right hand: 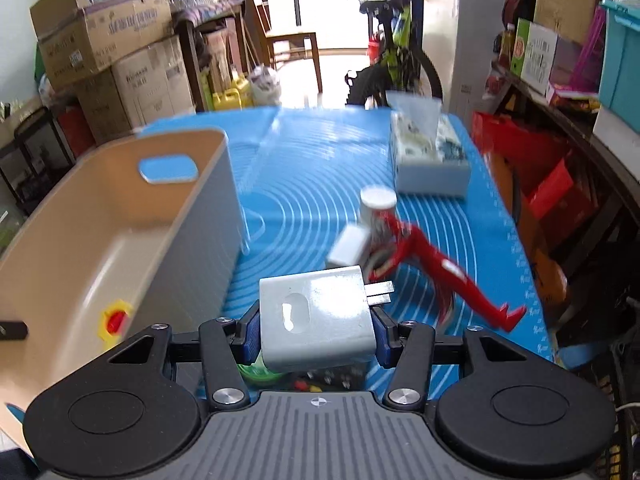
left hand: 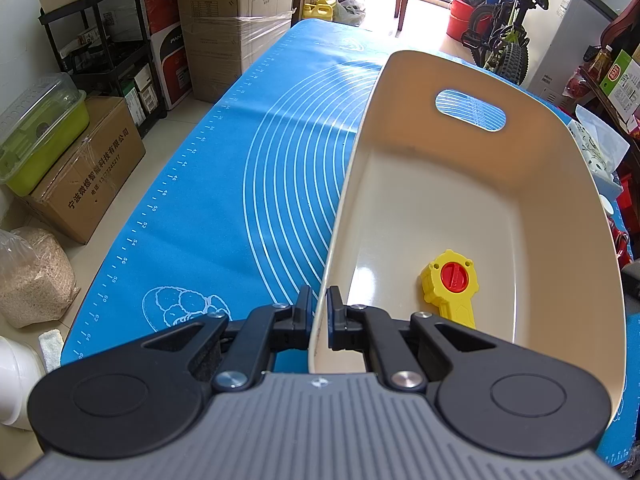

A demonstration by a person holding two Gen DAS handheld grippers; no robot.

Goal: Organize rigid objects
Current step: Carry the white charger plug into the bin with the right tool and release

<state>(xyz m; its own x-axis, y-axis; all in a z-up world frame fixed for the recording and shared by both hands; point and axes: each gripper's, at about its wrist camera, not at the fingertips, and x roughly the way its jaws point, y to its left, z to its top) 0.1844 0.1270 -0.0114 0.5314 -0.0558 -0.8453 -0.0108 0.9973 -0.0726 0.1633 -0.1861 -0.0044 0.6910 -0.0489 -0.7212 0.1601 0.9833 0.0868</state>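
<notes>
Desk mat: blue, printed with white concentric arcs and a ruler scale; it covers the desk and carries everything below.
Bin: cream plastic, with an oval handle slot in its far wall; in the left wrist view it fills the 12-to-3 o'clock part, in the right wrist view it stands at 9 o'clock.
Tissue box: white, patterned, at 1 o'clock in the right wrist view, at the far right of the mat, well apart from the bin.
Red figure: a toy lying on the mat at 2 o'clock of the right tongs, blurred, legs toward the near right.
White canister: upright, just beyond the figure, touching or overlapping it; blur hides which.
White adapter: a boxy plug with two metal prongs pointing right, held above the mat, to the right of the bin.
Small white block: just beyond the adapter, beside the canister.
Yellow tool: red round centre, lying on the bin floor near the near wall.
Left tongs: closed on the bin's near-left rim, one finger outside, one inside.
Right tongs: clamped on the white adapter's two sides.
</notes>
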